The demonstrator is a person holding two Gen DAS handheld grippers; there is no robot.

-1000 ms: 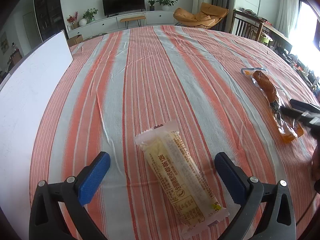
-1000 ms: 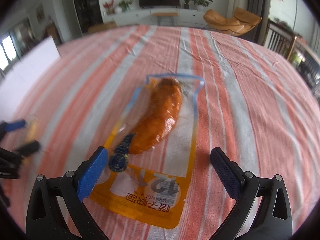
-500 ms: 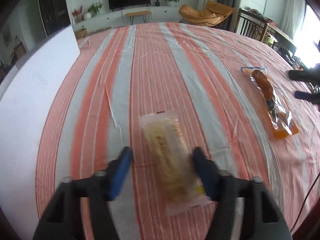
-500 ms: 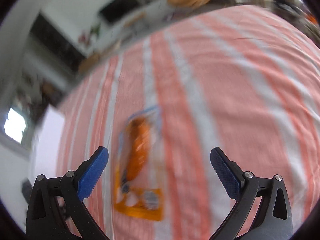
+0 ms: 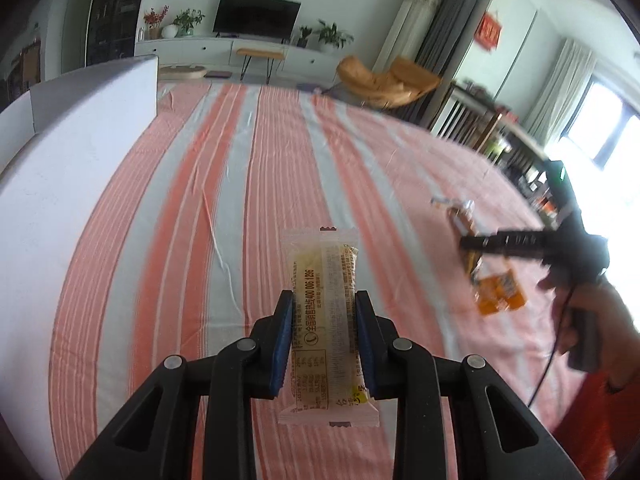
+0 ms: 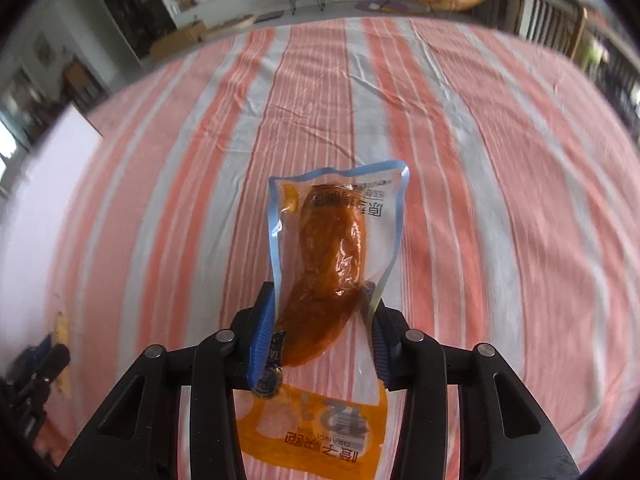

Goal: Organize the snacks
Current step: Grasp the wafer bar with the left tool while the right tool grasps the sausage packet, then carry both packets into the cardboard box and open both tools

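A pale yellow snack bar in a clear wrapper (image 5: 324, 264) is held lengthwise just above the striped tablecloth (image 5: 240, 200), and my left gripper (image 5: 324, 304) is shut on its lower half. An orange sausage pouch with a blue rim (image 6: 336, 232) sticks out between the blue pads of my right gripper (image 6: 320, 300). Those jaws are closing and the pads press on the pouch's sides. The left wrist view shows the right gripper (image 5: 466, 242) side-on at the right, with the pouch (image 5: 496, 292) hanging under it. In the right wrist view the left gripper (image 6: 48, 354) is blurred at the lower left.
A large white box (image 5: 60, 160) stands along the left side of the table. A person's hand (image 5: 576, 308) holds the right gripper's handle at the right edge. Chairs and a railing stand beyond the table's far right rim.
Both grippers went from wide open to closed on their packets. The snack bar and the orange pouch have come up off the cloth, and both views have tilted upward.
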